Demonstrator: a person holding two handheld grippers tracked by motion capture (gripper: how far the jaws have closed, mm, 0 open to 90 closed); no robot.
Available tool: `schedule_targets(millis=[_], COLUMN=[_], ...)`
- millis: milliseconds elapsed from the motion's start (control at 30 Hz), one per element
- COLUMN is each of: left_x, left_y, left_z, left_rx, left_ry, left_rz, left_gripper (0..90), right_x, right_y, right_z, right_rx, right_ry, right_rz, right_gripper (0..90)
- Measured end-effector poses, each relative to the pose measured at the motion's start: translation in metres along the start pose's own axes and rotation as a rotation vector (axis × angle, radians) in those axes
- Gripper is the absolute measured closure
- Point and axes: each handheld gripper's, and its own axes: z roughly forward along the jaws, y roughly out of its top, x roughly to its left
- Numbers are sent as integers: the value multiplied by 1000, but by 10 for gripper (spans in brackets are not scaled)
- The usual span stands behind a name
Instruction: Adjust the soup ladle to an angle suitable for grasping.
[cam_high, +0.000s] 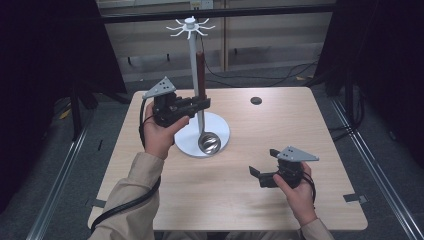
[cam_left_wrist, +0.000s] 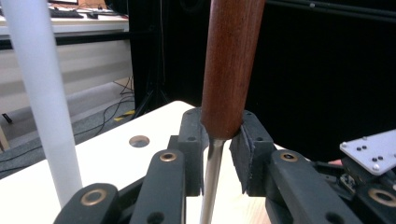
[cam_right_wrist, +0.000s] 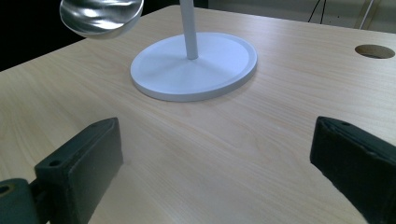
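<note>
Tongs of the left hand (cam_high: 204, 103) are clamped on the upright ladle (cam_high: 201, 75), beside the stand's pole (cam_high: 192, 60), hooks (cam_high: 190, 26) above; right tongs (cam_high: 262, 175) are held agape.

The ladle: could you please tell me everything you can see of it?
The ladle has a dark reddish-brown handle that looks like wood, a thin shiny metal shaft and a round polished metal bowl. It hangs about upright, bowl down, beside the white pole of the stand. The left gripper is shut on the lower end of the handle, its fingers pressing both sides. In the right gripper view the bowl floats clear of the table, near the stand's round base. Whether the handle's top touches the hooks cannot be told.
</note>
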Motion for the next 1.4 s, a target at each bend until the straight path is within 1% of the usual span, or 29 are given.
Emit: schedule_targets(millis=[133,300,333,433,500,567,633,700,800,867,900,967,1033,1100,1200,1267,1333,1400], left_x=[5,7,8,10,10,11,12,13,16,17,17,18,18,19,20,20,22,23], left_y=[7,11,13,17,18,21,25,26,29,30,31,31,31,31,33,34,35,35], left_z=[-2,0,3,8,9,13,20,22,29,31,35,39,40,43,46,49,49,49], left_rx=[-12,-6,-13,-12,-5,-9,-3,-5,-9,-5,6,0,4,-2,0,-4,-13,-18], left_ry=[7,8,1,-4,1,-7,-7,-9,-12,-16,-10,-17,-14,-13,-14,-12,-9,-6], left_rz=[-1,0,-8,-6,-3,-5,-2,0,-17,-15,-13,-20,-17,-30,-16,-20,-34,-38], left_gripper=[745,745,745,745,745,745,745,745,745,745,745,745,745,745,745,745,745,745], right_x=[0,0,0,0,0,0,-1,-1,-2,-2,-2,-2,-3,-3,-3,-3,-3,-3], right_y=[0,0,0,0,0,0,0,0,0,0,0,0,0,0,0,0,1,1], right_z=[0,1,1,1,1,1,1,1,2,2,2,1,1,1,1,1,0,0], right_rx=[-3,-5,-4,-5,-3,-8,-9,-12,-7,-9,-9,-12,-11,-12,-15,-17,-18,-18], right_ry=[2,3,4,5,4,6,5,4,8,9,7,7,9,10,15,15,15,13], right_rz=[7,12,11,6,12,6,16,17,23,23,24,23,27,31,25,28,27,28], right_gripper=[22,21,22,22,22,22,22,22,22,22,22,22,22,22,22,22,22,22])
